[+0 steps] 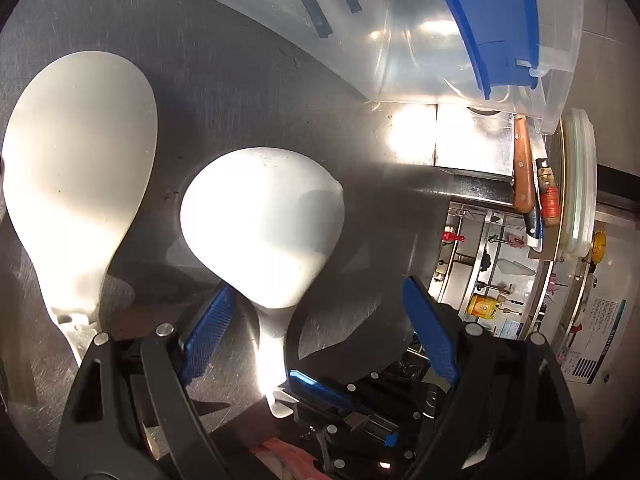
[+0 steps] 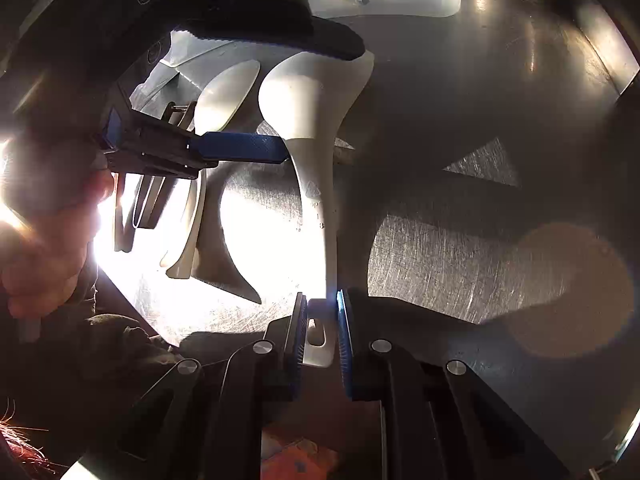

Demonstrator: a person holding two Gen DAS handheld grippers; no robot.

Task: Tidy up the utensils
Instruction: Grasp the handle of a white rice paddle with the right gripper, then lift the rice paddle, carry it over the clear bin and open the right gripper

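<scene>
A: Where do your right tongs stand?

B: They are clenched on the end of the white rice paddle's handle. The paddle lies on the steel surface, blade pointing away from you.

A: And your left tongs?

B: Released, spread wide on either side of that paddle's neck; one blue pad comes close against the neck, though I cannot tell if it touches.

A: What else lies there?

B: A second white paddle just beside the first, and a clear bin with a blue lid beyond both. Wooden-handled knives sit farther right.
</scene>
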